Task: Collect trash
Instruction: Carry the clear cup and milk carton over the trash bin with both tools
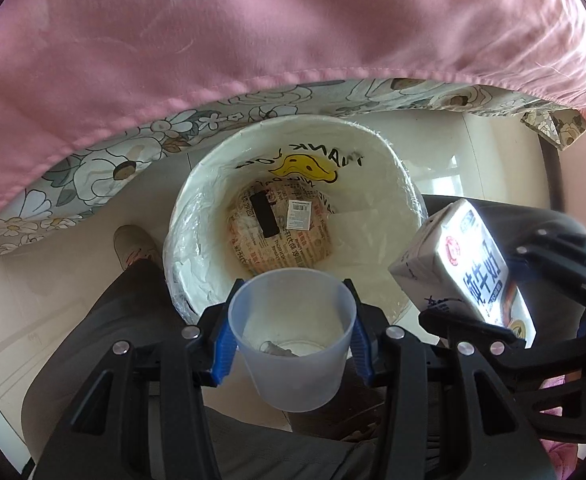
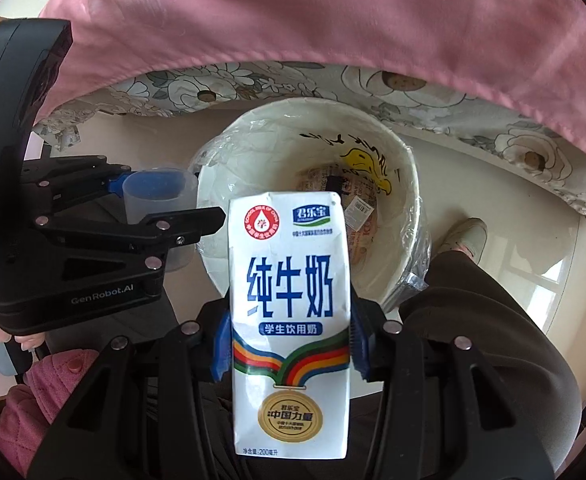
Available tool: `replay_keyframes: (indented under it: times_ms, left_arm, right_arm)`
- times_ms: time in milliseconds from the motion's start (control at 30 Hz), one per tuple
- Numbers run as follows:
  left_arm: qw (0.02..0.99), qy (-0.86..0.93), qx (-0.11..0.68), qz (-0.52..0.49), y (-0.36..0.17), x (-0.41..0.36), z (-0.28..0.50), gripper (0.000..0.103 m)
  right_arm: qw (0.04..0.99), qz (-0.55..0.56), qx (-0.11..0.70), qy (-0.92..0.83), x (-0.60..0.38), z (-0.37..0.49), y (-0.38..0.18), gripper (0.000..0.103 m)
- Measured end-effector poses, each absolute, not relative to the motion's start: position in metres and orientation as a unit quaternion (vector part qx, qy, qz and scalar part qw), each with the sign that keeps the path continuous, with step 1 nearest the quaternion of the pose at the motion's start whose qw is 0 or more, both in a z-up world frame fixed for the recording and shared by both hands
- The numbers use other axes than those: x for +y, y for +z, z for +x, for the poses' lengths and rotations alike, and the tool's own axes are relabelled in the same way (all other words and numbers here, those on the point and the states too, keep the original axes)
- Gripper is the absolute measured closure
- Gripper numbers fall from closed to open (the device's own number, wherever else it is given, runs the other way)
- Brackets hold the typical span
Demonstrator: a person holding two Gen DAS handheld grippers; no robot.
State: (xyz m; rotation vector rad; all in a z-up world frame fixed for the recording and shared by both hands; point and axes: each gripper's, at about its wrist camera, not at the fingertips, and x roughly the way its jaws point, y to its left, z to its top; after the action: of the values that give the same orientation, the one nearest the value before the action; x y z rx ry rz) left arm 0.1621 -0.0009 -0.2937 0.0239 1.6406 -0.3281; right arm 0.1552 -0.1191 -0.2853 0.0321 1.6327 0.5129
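L claw (image 1: 291,328) grips cup (image 1: 293,336), R claw (image 2: 289,344) grips milk carton (image 2: 291,312). Both near bin (image 1: 197,184) rim; move fully over opening, then release.

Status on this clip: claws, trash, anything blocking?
Left claw shut on plastic cup. Right claw shut on milk carton. Both above lined bin. Nothing blocking.

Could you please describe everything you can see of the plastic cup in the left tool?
The plastic cup is translucent, frosted white and tapered, narrower at its base. It sits roughly upright, mouth open, with a small scrap lying at the bottom. The left tool clamps it, blue pads pressed on opposite sides of its wall. It is held over the near rim of the lined trash bin.
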Motion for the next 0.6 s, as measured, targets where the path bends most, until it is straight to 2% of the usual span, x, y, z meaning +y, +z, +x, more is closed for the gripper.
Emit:
replay_keyframes:
  times_ms: [600]
  left_arm:
    - [0.638,-0.101,0.763,-0.019,-0.367,-0.005,0.189,0.054]
  right_arm:
    - [0.617,0.086,0.763,0.172,-0.118,0.177,-0.370,0.056]
